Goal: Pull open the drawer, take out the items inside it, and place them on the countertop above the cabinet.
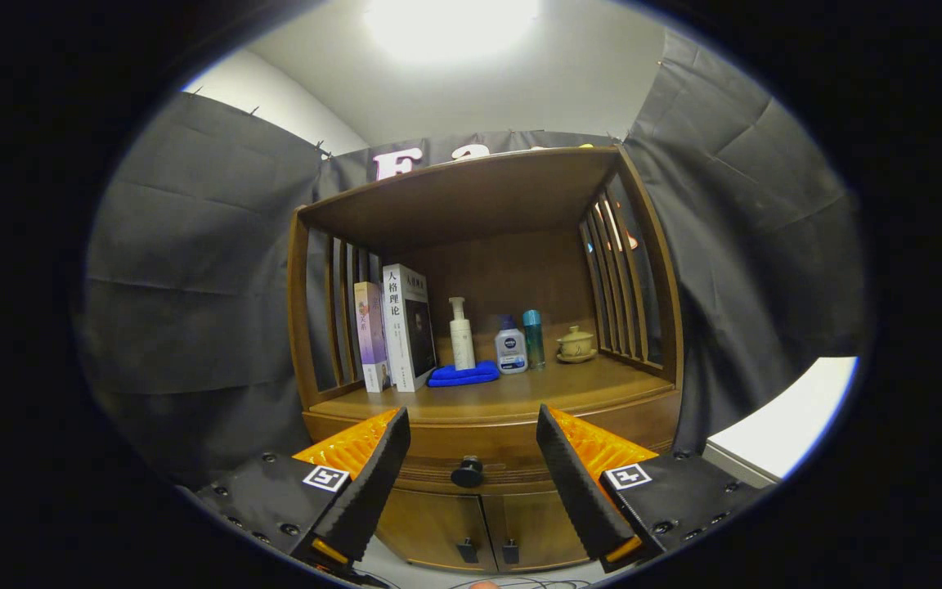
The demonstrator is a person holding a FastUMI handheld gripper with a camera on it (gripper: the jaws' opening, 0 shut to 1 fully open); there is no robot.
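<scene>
A brown wooden cabinet (487, 409) stands ahead of me. Its drawer (471, 446) is closed, just under the countertop (520, 393), with a round black knob (468, 472) at its middle. My gripper (471, 425) is open, its two black fingers (373, 483) spread wide. The knob lies between the fingers but farther off, and nothing touches them. The drawer's contents are hidden.
On the countertop stand two books (393, 327), a white pump bottle (461, 334), a folded blue cloth (463, 375), a small white bottle (511, 345), a teal can (533, 338) and a lidded cup on a saucer (576, 343). Two small doors (479, 532) lie below the drawer. A white surface (782, 429) sits to the right.
</scene>
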